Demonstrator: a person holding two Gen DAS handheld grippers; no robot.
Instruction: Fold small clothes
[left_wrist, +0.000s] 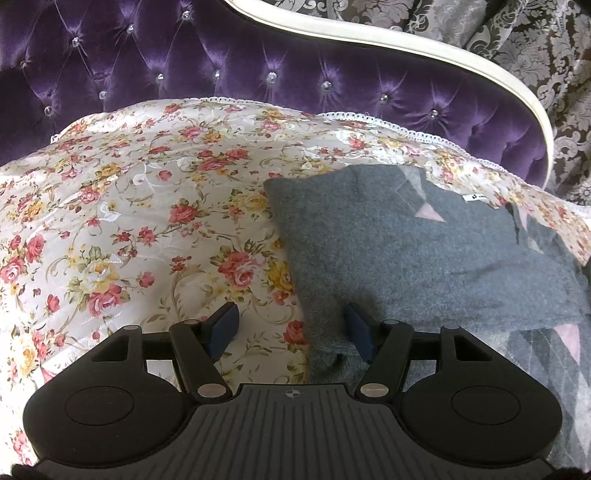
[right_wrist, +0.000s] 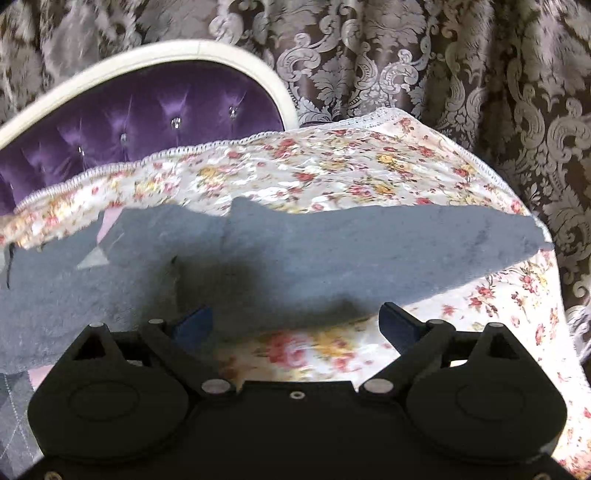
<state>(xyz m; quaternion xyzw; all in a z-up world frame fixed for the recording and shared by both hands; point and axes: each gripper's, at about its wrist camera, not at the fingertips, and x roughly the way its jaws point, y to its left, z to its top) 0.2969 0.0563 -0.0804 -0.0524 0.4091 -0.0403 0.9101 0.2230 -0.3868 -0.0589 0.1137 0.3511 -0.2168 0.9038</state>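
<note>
In the left wrist view the grey knitted garment (left_wrist: 424, 258) fills the right half of the frame, lying folded on the floral bedspread (left_wrist: 129, 221). Its left edge runs down from the centre of the frame to a point between the fingers of the left gripper (left_wrist: 291, 328), so the right finger sits over grey knit and the left finger over flowered cloth. Pale pink and light grey diamond patches show near the garment's upper edge and again at the lower right, and a small white label (left_wrist: 480, 198) sits at its upper right.

In the right wrist view the same garment (right_wrist: 332, 251) spreads across the middle of the frame as a broad grey band, just beyond the right gripper (right_wrist: 297, 323). Its lower edge passes close above both fingertips, with the left finger in front of grey knit and the right finger at the garment's edge over the bedspread (right_wrist: 332, 173).

The garment's right side is cut off by the frame edge in the left view, and its left end runs out of the right view. What kind of garment it is cannot be made out. Whether any fingertip actually touches the knit cannot be told.

Both grippers stand wide apart at the jaws, blue pads showing, with nothing held between them.

A purple tufted headboard (left_wrist: 221, 66) with a cream frame occupies the upper part of the left view, and a brown damask curtain (right_wrist: 443, 74) fills the top of the right view.
</note>
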